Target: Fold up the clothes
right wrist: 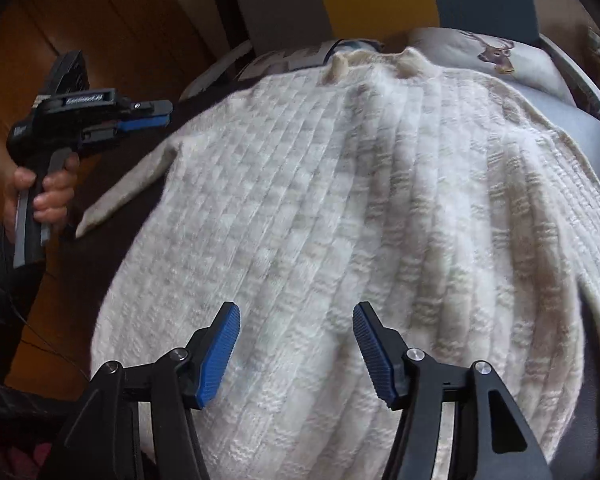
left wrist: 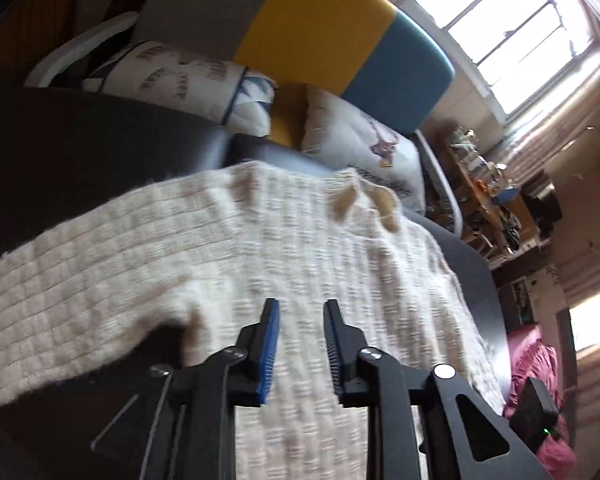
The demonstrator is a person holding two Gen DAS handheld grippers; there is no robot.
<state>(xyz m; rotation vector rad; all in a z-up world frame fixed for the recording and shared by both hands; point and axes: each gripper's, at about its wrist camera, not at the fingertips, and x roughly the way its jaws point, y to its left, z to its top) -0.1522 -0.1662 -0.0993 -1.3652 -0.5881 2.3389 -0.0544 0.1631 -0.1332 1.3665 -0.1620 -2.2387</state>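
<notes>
The right gripper (right wrist: pixel 296 344) has its fingers spread wide above the middle of a cream knit sweater (right wrist: pixel 340 220), holding nothing. The left gripper (left wrist: pixel 302 344) is also parted and empty, near the sweater's sleeve (right wrist: pixel 128 188). The sweater lies flat on a dark bed (left wrist: pixel 80 140), its collar toward the pillows (left wrist: pixel 360 140) at the head edge.

Sweater (right wrist: pixel 340 208) spread flat on the bed (left wrist: pixel 80 136), collar toward the headboard (left wrist: pixel 316 28). Beyond the collar, two pillows (left wrist: pixel 364 148) side by side against the headboard. One sleeve (right wrist: pixel 128 188) stretched out left of the sweater's body. Left gripper (right wrist: pixel 156 116) above that sleeve, held in a hand (right wrist: pixel 48 192). Right gripper (right wrist: pixel 296 348) over the sweater's near part. Cluttered desk (left wrist: pixel 496 200) right of the bed, under the window (left wrist: pixel 504 28).
</notes>
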